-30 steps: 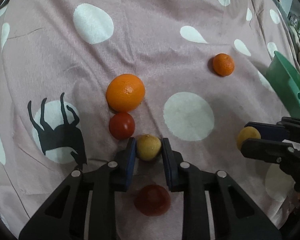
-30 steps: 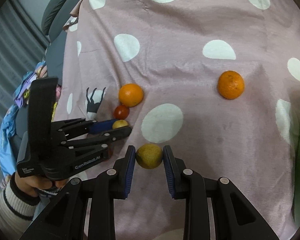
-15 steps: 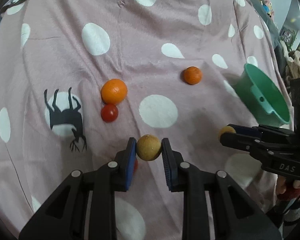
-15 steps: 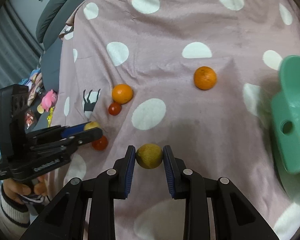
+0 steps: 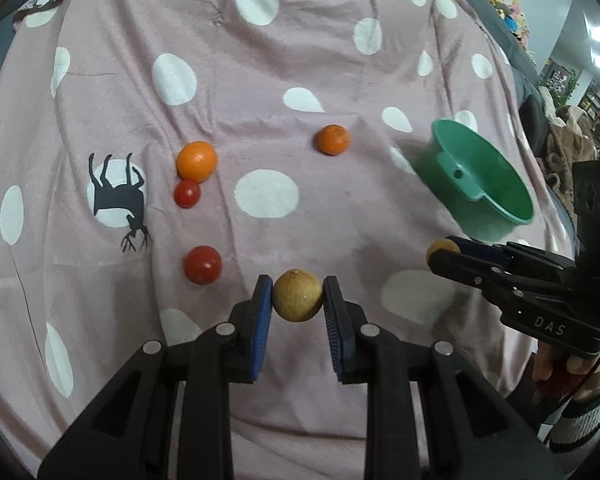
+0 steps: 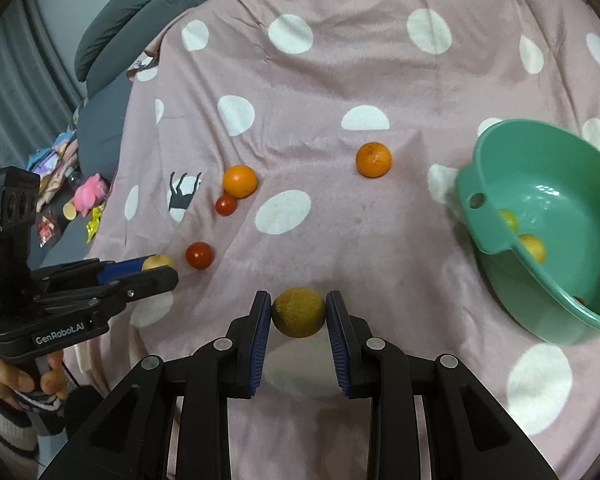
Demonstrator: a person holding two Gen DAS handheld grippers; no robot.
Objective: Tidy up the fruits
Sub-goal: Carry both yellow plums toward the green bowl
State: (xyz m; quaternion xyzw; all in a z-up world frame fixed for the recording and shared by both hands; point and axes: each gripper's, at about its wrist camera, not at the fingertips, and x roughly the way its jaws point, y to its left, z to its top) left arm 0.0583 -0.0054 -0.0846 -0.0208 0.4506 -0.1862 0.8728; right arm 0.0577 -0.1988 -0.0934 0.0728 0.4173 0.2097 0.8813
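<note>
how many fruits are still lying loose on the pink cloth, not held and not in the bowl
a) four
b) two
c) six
a: two oranges and two red fruits lie on the pink cloth; each gripper holds a yellowish fruit, and others sit in the green bowl.

Both grippers lifted with their fruit, green basin (image 6: 496, 248) now apparently nearer — red tomato (image 5: 202, 264) uncovered
</note>
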